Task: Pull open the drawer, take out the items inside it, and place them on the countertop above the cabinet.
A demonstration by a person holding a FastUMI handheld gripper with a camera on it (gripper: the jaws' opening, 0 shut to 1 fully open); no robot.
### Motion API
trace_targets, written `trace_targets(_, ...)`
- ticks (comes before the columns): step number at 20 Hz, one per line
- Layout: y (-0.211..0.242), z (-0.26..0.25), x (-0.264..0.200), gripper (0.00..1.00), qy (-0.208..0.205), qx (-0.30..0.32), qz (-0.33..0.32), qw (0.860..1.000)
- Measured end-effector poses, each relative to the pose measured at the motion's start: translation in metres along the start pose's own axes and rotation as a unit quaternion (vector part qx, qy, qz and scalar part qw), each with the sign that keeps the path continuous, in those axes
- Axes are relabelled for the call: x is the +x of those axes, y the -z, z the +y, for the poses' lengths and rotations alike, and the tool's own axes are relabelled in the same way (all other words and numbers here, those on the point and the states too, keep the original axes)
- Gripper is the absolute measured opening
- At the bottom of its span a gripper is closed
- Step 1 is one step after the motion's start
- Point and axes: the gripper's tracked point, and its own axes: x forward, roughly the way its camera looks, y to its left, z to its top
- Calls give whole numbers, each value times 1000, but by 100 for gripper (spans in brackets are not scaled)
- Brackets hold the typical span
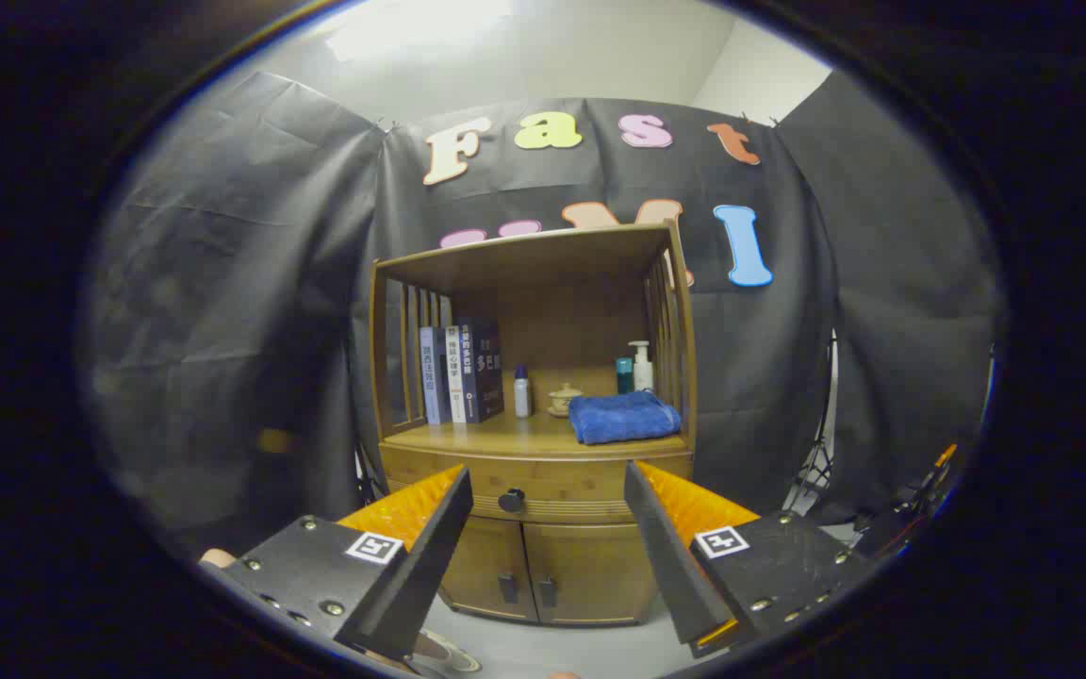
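Note:
A wooden cabinet stands ahead with a shut drawer (543, 483) under its countertop (515, 436). The drawer's dark round knob (511, 501) shows between my fingers, some way beyond them. My gripper (548, 495) is open, its two fingers spread wide with nothing between them. What lies inside the drawer is hidden.
On the countertop stand several books (460, 373), a small bottle (522, 392), a little teapot (564, 399), a folded blue towel (623, 417) and two bottles (635, 368) behind it. Two shut lower doors (543, 571) sit under the drawer. A stand leg (812, 471) rises to the right.

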Motion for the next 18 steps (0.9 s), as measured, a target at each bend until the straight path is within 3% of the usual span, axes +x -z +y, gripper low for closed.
trace_targets(18, 48, 22, -10, 97, -6, -5, 33, 999)
